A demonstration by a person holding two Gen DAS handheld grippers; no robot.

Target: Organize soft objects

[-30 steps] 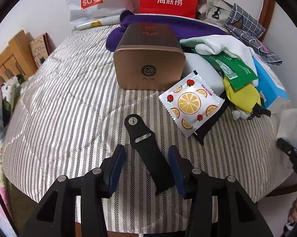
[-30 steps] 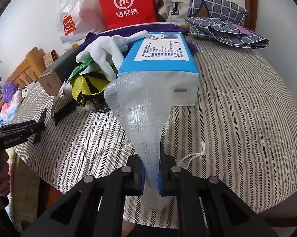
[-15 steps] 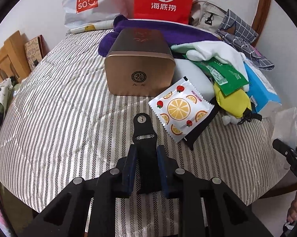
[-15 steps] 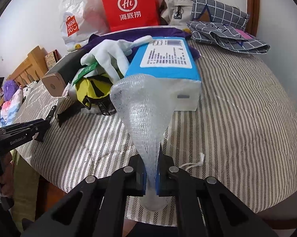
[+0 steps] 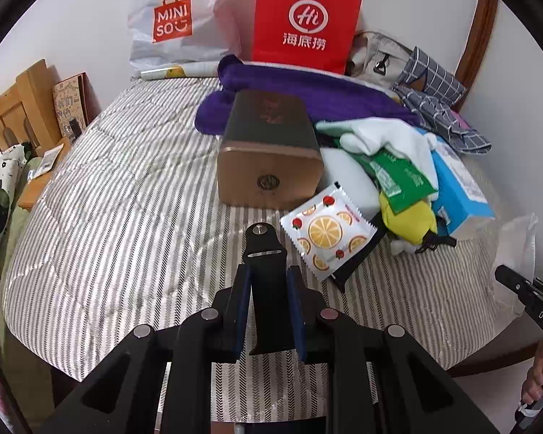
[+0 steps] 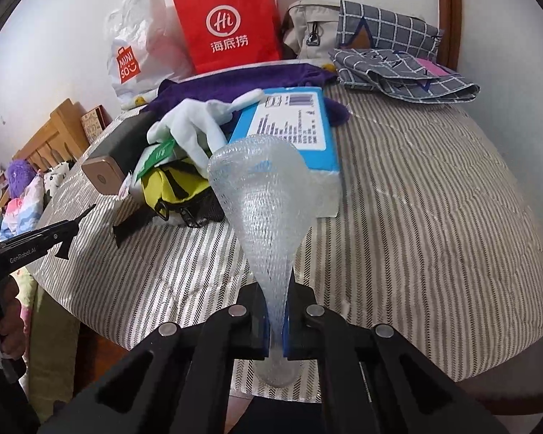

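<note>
Left wrist view: my left hand-held gripper [image 5: 268, 311] is clamped on the black strap [image 5: 266, 282]. Strap's long axis runs 6 to 12, straight out along the fingers, its stud end pointing at the gold box [image 5: 269, 166]. Jaws have just been closing on it. Orange-print sachet [image 5: 327, 233] sits at 1 o'clock, near the strap tip. Open striped bed [image 5: 127, 195] from 9 to 11; near bed edge lies at 6.

Right wrist view: my right hand-held gripper [image 6: 276, 332] is fully pinched on the bubble-wrap bag [image 6: 268, 209], which fans out toward 12, in front of the blue box [image 6: 293, 126]. Clear bed from 1 to 4; clutter pile from 9 to 11. I judge each hand nearer its own item.
</note>
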